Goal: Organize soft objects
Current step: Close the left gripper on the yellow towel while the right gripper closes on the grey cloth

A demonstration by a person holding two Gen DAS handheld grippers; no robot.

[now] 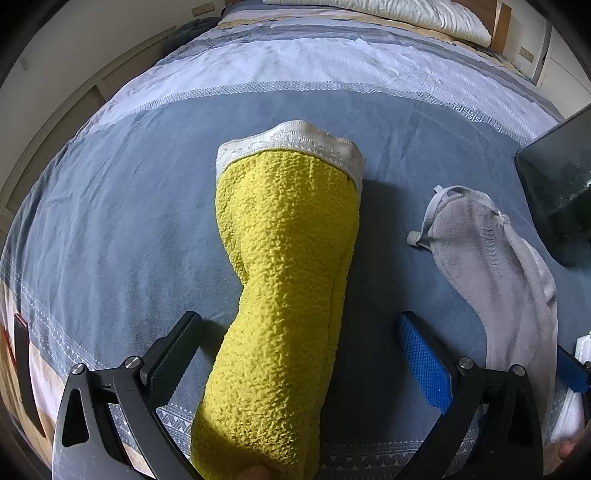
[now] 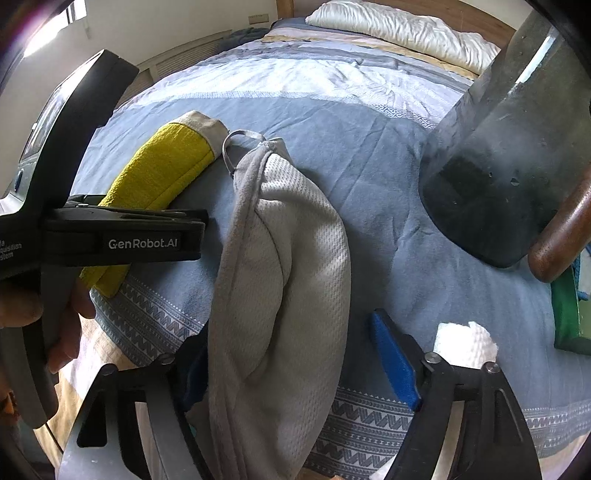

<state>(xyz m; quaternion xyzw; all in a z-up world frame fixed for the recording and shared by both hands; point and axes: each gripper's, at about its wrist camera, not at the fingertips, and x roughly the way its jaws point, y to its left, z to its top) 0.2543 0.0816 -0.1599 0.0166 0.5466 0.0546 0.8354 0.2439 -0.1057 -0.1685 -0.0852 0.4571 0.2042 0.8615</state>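
Left wrist view, left to right. Left tongs (image 1: 295, 354) released: black pad at left, blue pad at right, jaws standing wide. Yellow fleece piece (image 1: 284, 280) with a white woven band at its far end lies lengthwise between the jaws on the blue bedspread (image 1: 122, 229); neither pad touches it. To its right, well apart, a grey fabric pouch (image 1: 491, 273) with a loop strap lies on the same bedspread. Dark grey bin (image 1: 557, 199) at the right edge, beyond the pouch.

Right wrist view, left to right. A hand (image 2: 62, 317) grips the left device at the frame's left, over the yellow piece. Right tongs (image 2: 295, 365) partly spread; the pouch runs between the jaws. Blue right pad stands clear of the cloth; left pad is hidden behind it, so contact there cannot be told. A white folded cloth (image 2: 463, 345) lies just right of the tongs. Pillow (image 2: 399, 29) at the head of the bed.
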